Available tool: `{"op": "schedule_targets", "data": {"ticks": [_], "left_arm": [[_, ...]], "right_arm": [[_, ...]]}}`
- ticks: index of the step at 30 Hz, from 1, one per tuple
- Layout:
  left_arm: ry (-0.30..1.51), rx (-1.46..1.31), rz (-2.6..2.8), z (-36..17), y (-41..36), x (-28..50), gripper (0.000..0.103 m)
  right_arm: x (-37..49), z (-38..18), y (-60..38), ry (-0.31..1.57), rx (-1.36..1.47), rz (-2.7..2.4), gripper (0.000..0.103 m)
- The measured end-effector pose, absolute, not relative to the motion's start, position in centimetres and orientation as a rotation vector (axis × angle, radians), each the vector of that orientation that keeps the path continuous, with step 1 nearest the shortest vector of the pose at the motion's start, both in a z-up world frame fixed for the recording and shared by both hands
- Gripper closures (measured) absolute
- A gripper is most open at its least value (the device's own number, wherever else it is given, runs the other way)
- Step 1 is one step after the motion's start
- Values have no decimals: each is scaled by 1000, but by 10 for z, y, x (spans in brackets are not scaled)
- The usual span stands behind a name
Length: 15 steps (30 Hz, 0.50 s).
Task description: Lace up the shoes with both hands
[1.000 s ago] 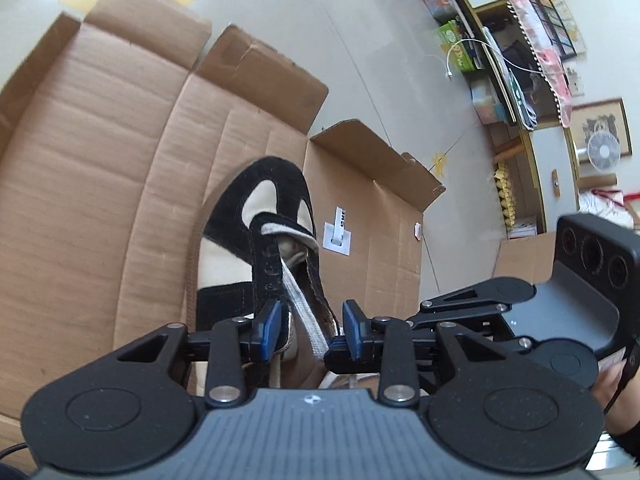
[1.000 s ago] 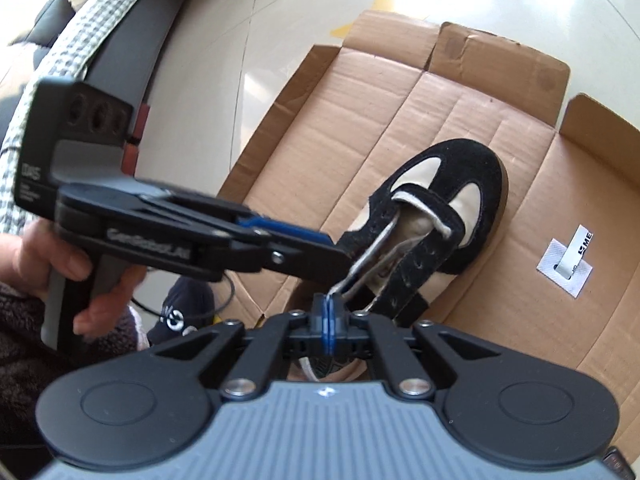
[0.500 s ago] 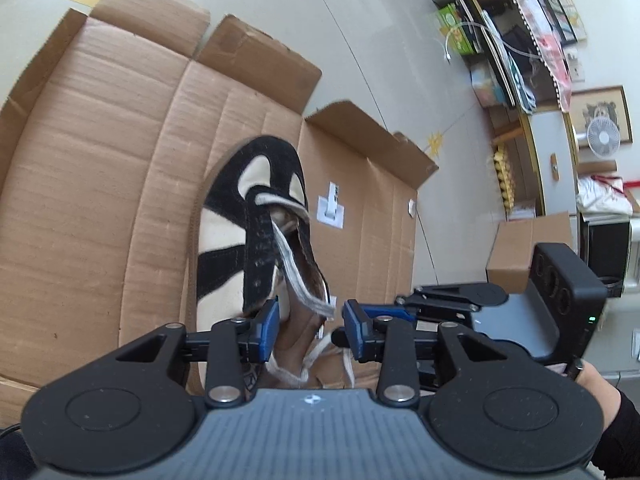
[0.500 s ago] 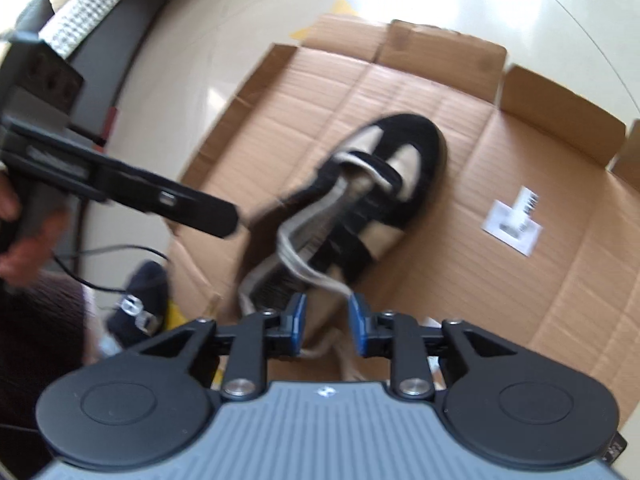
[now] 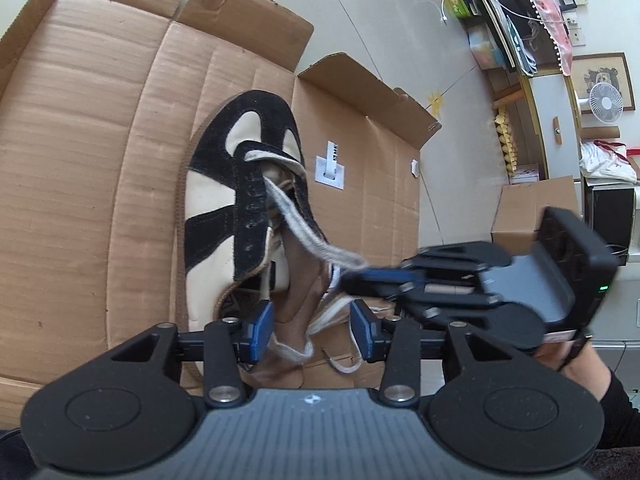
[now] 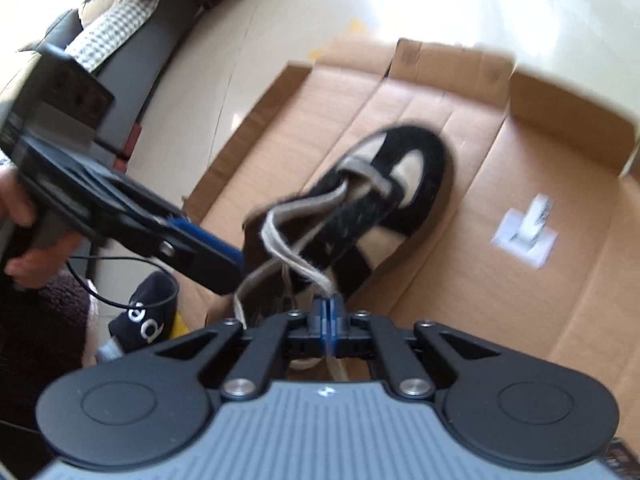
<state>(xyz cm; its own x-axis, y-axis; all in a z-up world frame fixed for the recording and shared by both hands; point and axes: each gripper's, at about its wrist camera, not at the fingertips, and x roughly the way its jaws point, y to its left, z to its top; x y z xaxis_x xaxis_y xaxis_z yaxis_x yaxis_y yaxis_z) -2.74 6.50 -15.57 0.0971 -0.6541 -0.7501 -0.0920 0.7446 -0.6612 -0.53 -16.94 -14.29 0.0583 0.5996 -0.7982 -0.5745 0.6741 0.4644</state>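
Right gripper (image 6: pixel 327 307) jaws apparently pinching lace (image 6: pixel 296 258); left gripper (image 5: pixel 311 326) jaws opening.

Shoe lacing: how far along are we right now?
Early. Done: the lace crosses only the eyelets nearest the toe of the black-and-cream shoe on the flattened cardboard box. In hand: the right gripper is shut on one lace strand; the left gripper has its jaws opening, with loose lace between them, not pinched. Left: the remaining eyelets stand empty, and nothing is tied.
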Motion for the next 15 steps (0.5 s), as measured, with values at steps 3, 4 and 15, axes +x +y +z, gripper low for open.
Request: {"op": "schedule_targets", "data": {"ticks": [3,4,15], "left_arm": [[1436,-633,-462,-156,63,-28,60],[1439,-617,-459,-157,62,-28,60],[1508,-522,-449,-177,51,-27,64]], "right_arm": [[0,-129,-180,1168,-36,813,101],[2,-127,-183,1162,-40,799,101],[18,-102,-198,1103,0,759,101]]}}
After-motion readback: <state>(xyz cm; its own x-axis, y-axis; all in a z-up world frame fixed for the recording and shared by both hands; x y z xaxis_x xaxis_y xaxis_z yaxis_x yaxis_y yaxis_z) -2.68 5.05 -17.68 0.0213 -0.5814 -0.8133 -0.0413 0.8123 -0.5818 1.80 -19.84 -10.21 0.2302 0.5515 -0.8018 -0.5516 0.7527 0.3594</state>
